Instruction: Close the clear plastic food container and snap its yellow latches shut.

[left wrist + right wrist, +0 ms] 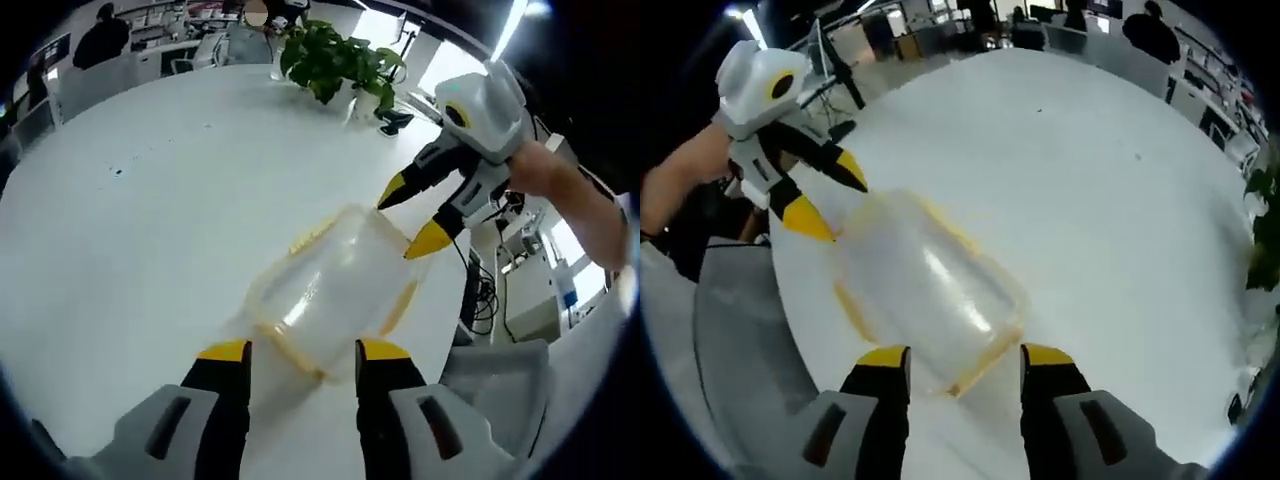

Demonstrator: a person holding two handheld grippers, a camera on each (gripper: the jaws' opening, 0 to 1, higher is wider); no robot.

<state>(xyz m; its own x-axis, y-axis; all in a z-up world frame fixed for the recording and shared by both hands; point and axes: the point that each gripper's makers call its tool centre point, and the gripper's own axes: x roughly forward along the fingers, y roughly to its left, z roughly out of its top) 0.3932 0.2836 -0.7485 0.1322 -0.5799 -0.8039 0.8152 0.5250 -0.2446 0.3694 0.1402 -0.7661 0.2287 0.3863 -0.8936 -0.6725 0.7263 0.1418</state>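
Clear plastic with yellow latches, the food container [335, 290] lies on the white table [150, 200] near its edge, between the two grippers. In the left gripper view, the left gripper [300, 352] stands with jaws spread, the container's near end between the tips, contact unclear. The right gripper [418, 214] comes in at the far end, jaws parted, tips just beside the container. In the right gripper view its own jaws also flank the container [925, 290]. A potted plant [335, 60] sits well apart.
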